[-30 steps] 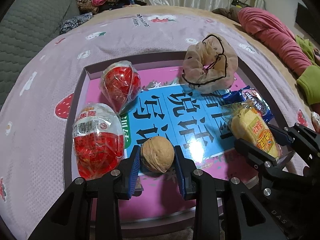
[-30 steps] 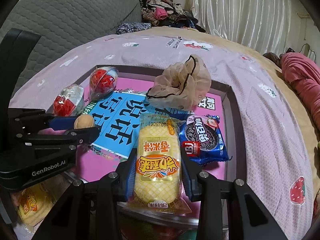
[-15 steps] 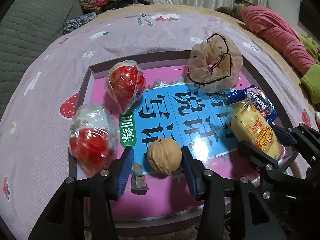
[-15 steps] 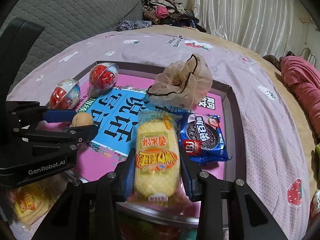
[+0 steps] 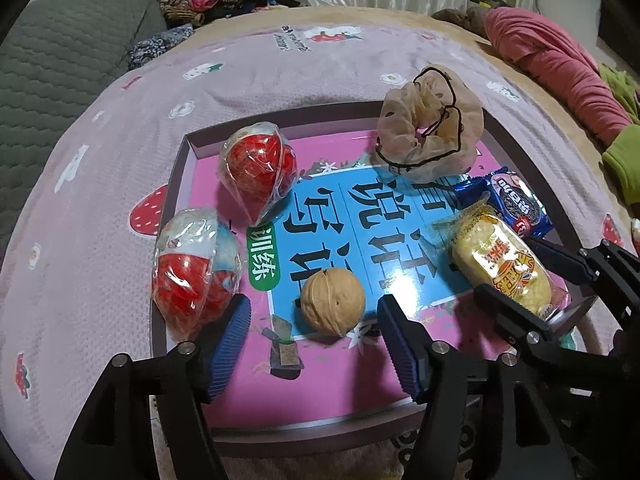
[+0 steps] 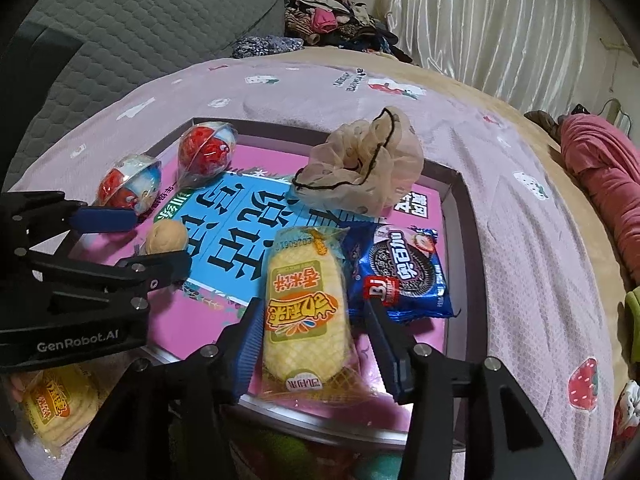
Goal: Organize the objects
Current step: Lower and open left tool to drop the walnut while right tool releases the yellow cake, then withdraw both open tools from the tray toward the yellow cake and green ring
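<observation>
A shallow tray (image 5: 182, 172) with a pink and blue printed floor lies on the bed. A walnut (image 5: 333, 301) sits on it, free between the wide-open fingers of my left gripper (image 5: 314, 344); it also shows in the right wrist view (image 6: 166, 237). My right gripper (image 6: 312, 340) is open around a yellow rice-cracker packet (image 6: 306, 312), which rests on the tray's near edge and also shows in the left wrist view (image 5: 502, 264). Two red wrapped toy eggs (image 5: 188, 276) (image 5: 258, 170), a beige scrunchie (image 5: 430, 136) and a blue Oreo packet (image 6: 404, 276) lie in the tray.
The tray sits on a pink strawberry-print blanket (image 5: 280, 64). Another yellow snack packet (image 6: 52, 408) lies off the tray at the near left. A grey quilted headboard (image 6: 140, 12) and piled clothes (image 6: 332, 20) stand behind; a pink garment (image 5: 556, 64) lies at the right.
My left gripper has opened, let go of the walnut and drawn back. My right gripper has opened around the cracker packet, which now rests on the tray edge.
</observation>
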The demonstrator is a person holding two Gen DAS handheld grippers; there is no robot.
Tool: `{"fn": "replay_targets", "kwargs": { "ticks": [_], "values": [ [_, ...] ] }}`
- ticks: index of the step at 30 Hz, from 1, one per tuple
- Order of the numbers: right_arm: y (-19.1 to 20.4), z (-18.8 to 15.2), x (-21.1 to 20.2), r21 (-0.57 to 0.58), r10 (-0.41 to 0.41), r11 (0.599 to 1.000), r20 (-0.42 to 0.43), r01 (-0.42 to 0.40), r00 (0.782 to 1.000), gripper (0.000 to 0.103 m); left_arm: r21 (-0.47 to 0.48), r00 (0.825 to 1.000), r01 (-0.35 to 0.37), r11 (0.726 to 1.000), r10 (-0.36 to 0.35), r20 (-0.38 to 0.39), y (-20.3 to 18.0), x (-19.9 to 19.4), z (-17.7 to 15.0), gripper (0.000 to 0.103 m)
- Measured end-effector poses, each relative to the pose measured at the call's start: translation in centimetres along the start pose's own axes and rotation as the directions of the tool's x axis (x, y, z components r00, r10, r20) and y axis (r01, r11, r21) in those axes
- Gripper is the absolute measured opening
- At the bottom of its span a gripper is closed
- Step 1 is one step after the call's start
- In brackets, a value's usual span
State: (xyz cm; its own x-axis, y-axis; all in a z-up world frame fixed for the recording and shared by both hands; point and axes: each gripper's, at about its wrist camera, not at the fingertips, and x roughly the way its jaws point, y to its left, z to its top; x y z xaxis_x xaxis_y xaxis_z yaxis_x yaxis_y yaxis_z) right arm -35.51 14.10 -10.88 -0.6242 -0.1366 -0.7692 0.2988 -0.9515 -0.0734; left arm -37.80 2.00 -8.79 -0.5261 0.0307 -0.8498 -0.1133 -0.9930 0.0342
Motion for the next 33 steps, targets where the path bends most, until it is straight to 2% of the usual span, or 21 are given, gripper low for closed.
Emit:
{"fn": "replay_targets", "kwargs": {
  "ticks": [2, 7, 17, 19, 25, 28, 33],
  "values": [
    [0.0, 0.1, -0.2, 0.007, 0.004, 1.000, 0.007, -0.004, 1.000, 0.053, 0.000, 1.000, 0.011, 1.000, -0.011, -0.001, 0.0, -0.4, 0.0, 0.074],
    [-0.4, 0.3, -1.4, 0.029, -0.002, 1.000, 0.025, 0.002, 1.000, 0.061, 0.014, 0.999, -0.018, 1.000, 0.018, 0.029, -0.1, -2.0, 0.0, 0.077],
    [-0.4, 0.3, -4.7, 0.063, -0.053, 0.997, 0.065, 0.049, 0.996, 0.072, 0.024, 0.995, -0.013, 1.000, 0.010, 0.098, 0.3, -5.7, 0.1, 0.080],
    [-0.4, 0.5, -5.8, 0.070, -0.067, 0.996, 0.071, 0.062, 0.995, 0.076, 0.009, 0.993, 0.001, 1.000, -0.002, 0.115, 0.6, -6.6, 0.1, 0.080],
    [0.4, 1.1, -9.2, 0.045, -0.107, 0.994, 0.063, 0.104, 0.992, 0.077, -0.036, 0.989, 0.018, 0.999, -0.012, 0.149, 1.7, -8.9, -0.7, 0.080],
    [0.5, 1.1, -11.8, 0.045, -0.116, 0.993, 0.090, 0.112, 0.989, 0.077, -0.067, 0.990, 0.018, 0.998, -0.009, 0.138, 1.9, -9.8, -1.3, 0.080],
    [0.6, 1.1, -15.9, 0.059, -0.119, 0.992, 0.143, 0.112, 0.983, 0.082, -0.086, 0.987, 0.056, 0.995, -0.042, 0.154, 1.2, -12.5, -2.4, 0.080]
  ]
}}
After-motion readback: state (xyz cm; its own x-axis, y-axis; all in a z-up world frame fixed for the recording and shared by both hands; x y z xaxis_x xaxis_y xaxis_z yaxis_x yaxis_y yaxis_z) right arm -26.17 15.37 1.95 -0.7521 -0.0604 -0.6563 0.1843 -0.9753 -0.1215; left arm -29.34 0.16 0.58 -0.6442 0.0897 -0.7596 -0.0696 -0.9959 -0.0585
